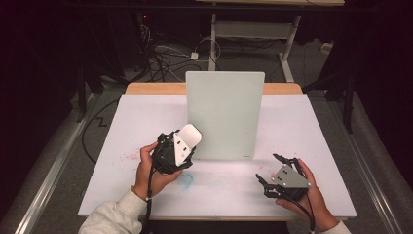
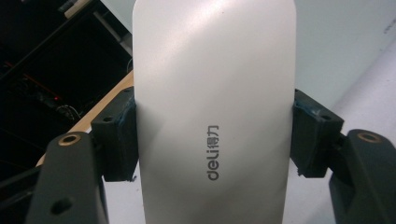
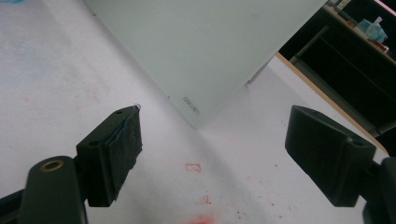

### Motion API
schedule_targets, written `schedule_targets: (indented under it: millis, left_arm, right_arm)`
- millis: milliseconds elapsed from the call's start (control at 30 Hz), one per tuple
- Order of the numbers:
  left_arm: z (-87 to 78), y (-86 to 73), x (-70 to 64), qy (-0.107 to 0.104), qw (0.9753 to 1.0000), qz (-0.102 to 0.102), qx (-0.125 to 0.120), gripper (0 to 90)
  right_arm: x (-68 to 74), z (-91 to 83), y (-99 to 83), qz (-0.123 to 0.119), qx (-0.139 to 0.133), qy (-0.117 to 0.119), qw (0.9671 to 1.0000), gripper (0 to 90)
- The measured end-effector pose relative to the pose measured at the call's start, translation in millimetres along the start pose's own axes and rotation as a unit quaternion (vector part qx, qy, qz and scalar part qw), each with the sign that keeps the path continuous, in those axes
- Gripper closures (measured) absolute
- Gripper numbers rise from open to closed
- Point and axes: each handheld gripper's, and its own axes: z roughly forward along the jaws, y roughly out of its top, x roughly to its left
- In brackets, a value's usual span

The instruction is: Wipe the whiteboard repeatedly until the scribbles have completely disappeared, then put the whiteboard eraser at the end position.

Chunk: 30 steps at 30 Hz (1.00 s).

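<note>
The left gripper (image 1: 181, 141) pinches a white deli-branded whiteboard eraser (image 2: 215, 112) across its 2 long sides, holding it off the white table (image 1: 146, 117) just in front of the lower left part of the upright whiteboard (image 1: 225, 114), with a faint blue smudge (image 1: 185, 180) on the tabletop close below it. The right gripper (image 1: 272, 171) rests low over the table's near right area, well apart from the eraser, its 2 jaws spread wide with nothing between them and red marker stains (image 3: 201, 199) on the surface ahead.

Upright board (image 1: 225, 114) mid-table (open sides)
</note>
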Motion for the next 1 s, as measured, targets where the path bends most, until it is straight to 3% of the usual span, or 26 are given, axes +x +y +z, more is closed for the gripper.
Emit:
schedule_targets:
  millis: [367,600,833,1000]
  left_arm:
    - [-5.5,-0.9,-11.5,-0.049,0.9984,0.027,0.001,28.7]
    - [-7.2,0.0,-20.4,-0.083,0.9952,0.051,0.006,28.7]
    - [-8.0,4.5,-33.1,-0.132,0.9878,0.08,0.019,28.7]
    - [-4.6,9.8,-44.1,-0.166,0.9799,0.106,0.032,28.7]
  right_arm:
    - [-3.7,0.5,-1.5,0.007,0.001,-0.005,1.0,19.4]
    - [-4.6,1.1,-1.7,0.012,0.001,-0.003,0.9999,19.4]
    - [-3.5,1.2,-3.0,0.005,0.003,0.0,1.0,19.4]
    - [-3.8,-0.4,-4.8,0.009,0.004,-0.001,1.0,19.4]
